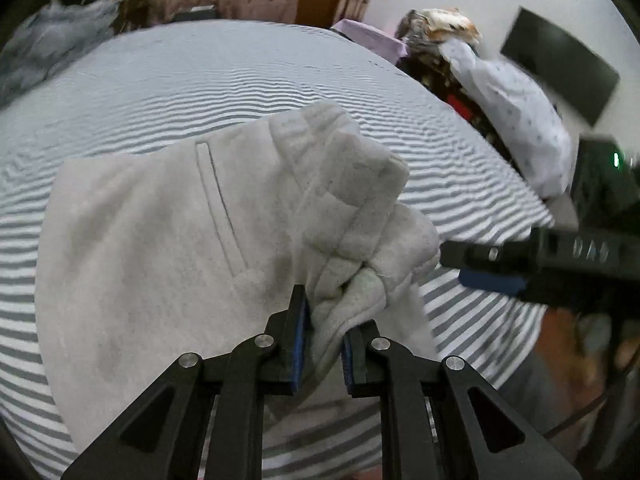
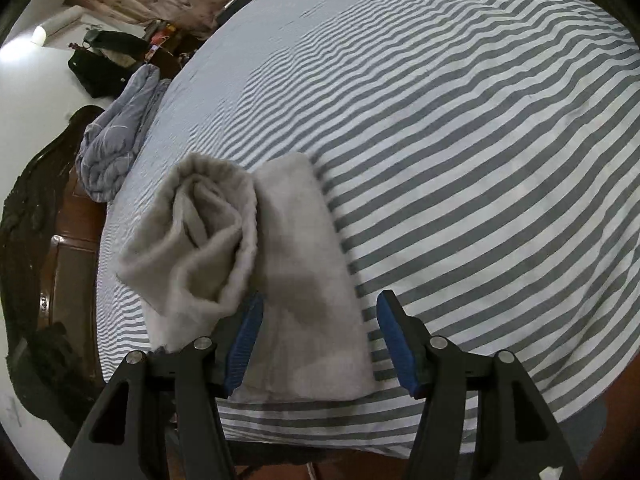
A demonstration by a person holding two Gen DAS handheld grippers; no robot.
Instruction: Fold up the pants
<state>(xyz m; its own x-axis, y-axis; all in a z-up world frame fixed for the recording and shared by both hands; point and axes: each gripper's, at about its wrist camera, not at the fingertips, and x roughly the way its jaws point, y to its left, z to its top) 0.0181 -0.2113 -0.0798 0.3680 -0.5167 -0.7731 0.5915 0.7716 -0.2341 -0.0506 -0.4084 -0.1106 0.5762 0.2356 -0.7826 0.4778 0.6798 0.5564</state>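
The light grey fleece pants [image 1: 168, 264] lie folded on the striped bed [image 1: 240, 80], pocket slit facing up. My left gripper [image 1: 324, 332] is shut on a bunched waistband end of the pants and holds it raised. In the right wrist view the pants [image 2: 304, 280] lie as a folded strip with the lifted, rolled end [image 2: 200, 232] at its left. My right gripper [image 2: 320, 340] is open and empty, its jaws astride the near end of the strip just above it. The right gripper also shows in the left wrist view [image 1: 480, 264], just right of the bunched cloth.
The grey-and-white striped bedsheet [image 2: 480, 160] covers the bed. A grey quilt [image 2: 116, 140] lies bunched at the bed's left edge by a dark wooden headboard [image 2: 36, 200]. A pale pillow [image 1: 516, 112] and clutter sit beyond the bed's right side.
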